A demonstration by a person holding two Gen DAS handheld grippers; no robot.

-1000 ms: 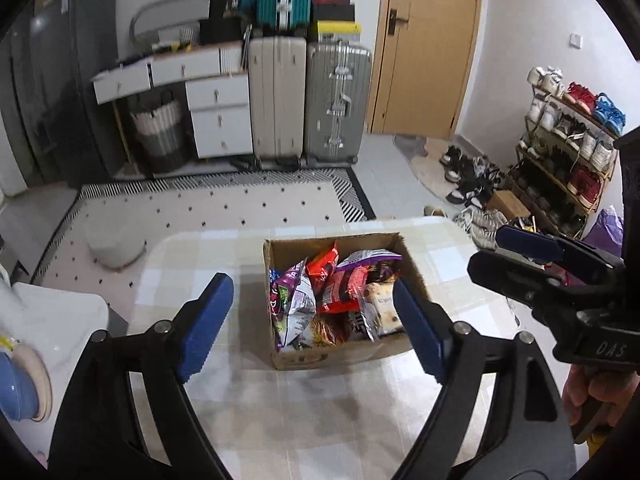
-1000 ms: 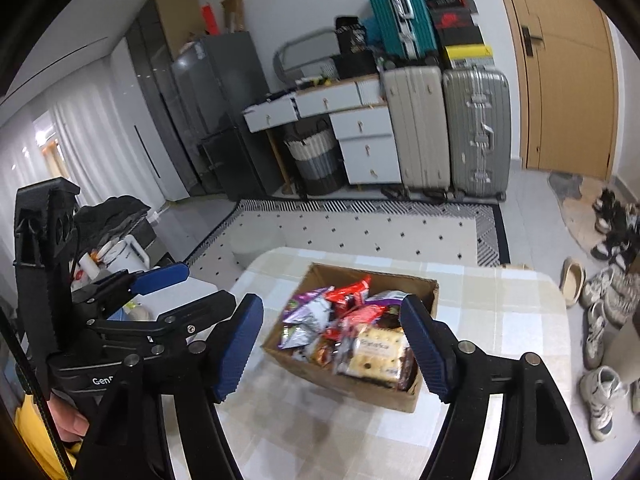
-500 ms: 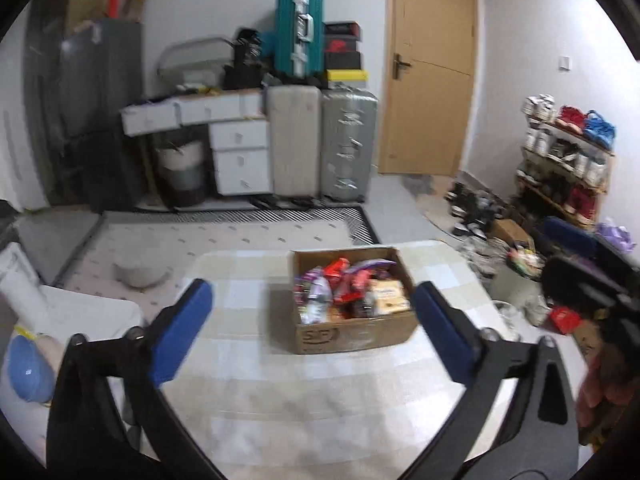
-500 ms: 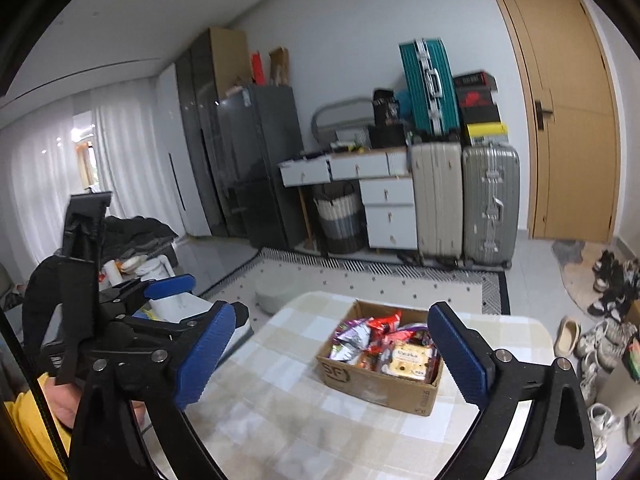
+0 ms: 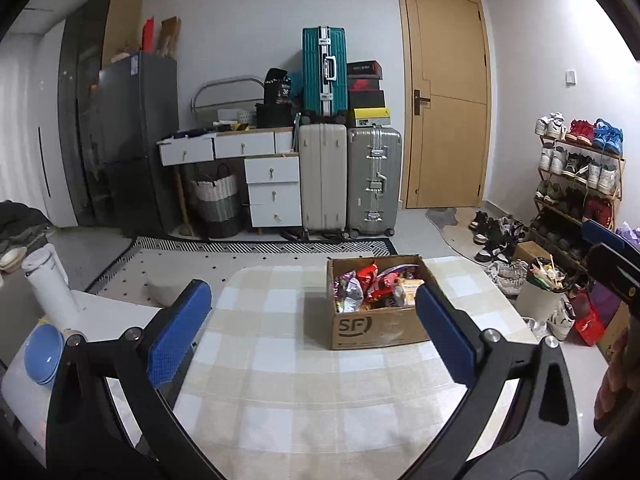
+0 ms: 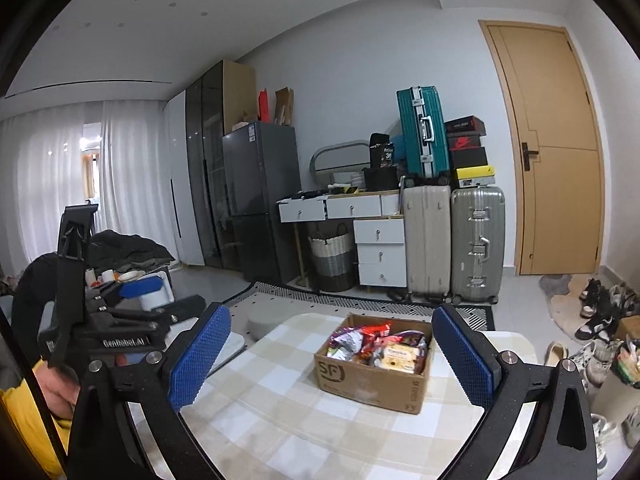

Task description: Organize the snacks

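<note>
One cardboard box point(image 5: 376, 312) full of snacks point(image 5: 374, 286) sits toward the far side of the checked tabletop point(image 5: 320, 392), at about 12 o'clock in both wrist views, a little right of centre in the left one. A second ago it filled the space between the fingers of each hand-held gripper; now it looks smaller and farther off, with a broad band of bare cloth in front of it. Both grippers have been pulled back and raised, so the cameras take in the door point(image 5: 444, 100) and suitcases point(image 5: 348, 176) rather than looking down into the box. Nothing has been taken out: the packets are heaped as before and none is held. I judge this a retreat, either a pause after sorting or a reset before a new reach.

The left hand-held gripper point(image 5: 312, 328) is spread wide and empty, its blue pads point(image 5: 178, 332) at 8 and 4 o'clock, level and pointing at the box. The right hand-held gripper point(image 6: 332, 356) is likewise released and empty, aimed slightly from the box's right. Each shows at the other's edge: the right one at 3 o'clock, the left one at 9 o'clock.
</note>
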